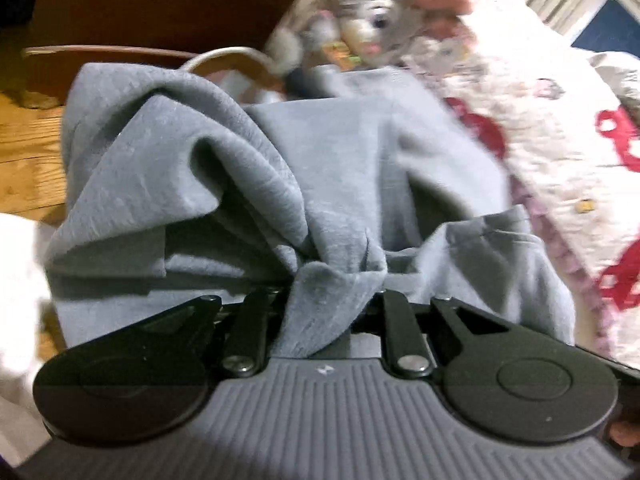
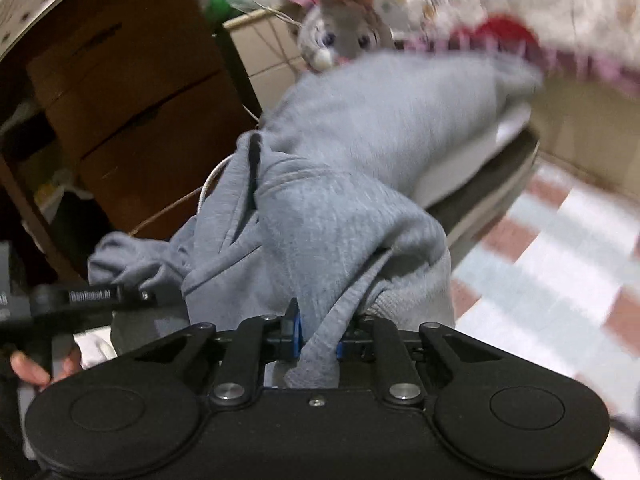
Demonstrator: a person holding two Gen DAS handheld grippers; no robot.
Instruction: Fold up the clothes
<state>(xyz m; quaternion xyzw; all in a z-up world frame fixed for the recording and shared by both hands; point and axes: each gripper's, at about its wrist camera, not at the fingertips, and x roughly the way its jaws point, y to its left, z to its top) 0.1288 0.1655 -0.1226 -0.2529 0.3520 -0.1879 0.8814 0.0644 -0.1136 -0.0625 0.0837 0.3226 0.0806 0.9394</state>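
A grey sweatshirt (image 1: 304,168) fills the middle of the left wrist view, bunched in loose folds. My left gripper (image 1: 332,300) is shut on a pinch of its fabric, which hides the fingertips. In the right wrist view the same grey sweatshirt (image 2: 352,152) hangs stretched from the bed edge toward the camera. My right gripper (image 2: 320,336) is shut on a strip of its hem, with blue pads (image 2: 295,326) showing beside the cloth. The left gripper (image 2: 92,300) appears at the left of that view, held by a hand (image 2: 28,368).
A white quilt with red patterns (image 1: 560,128) covers the bed on the right. A grey plush toy (image 2: 344,36) sits behind the sweatshirt. Brown cardboard boxes (image 2: 128,92) stand to the left. A wooden floor (image 1: 28,152) and a checkered rug (image 2: 560,264) lie below.
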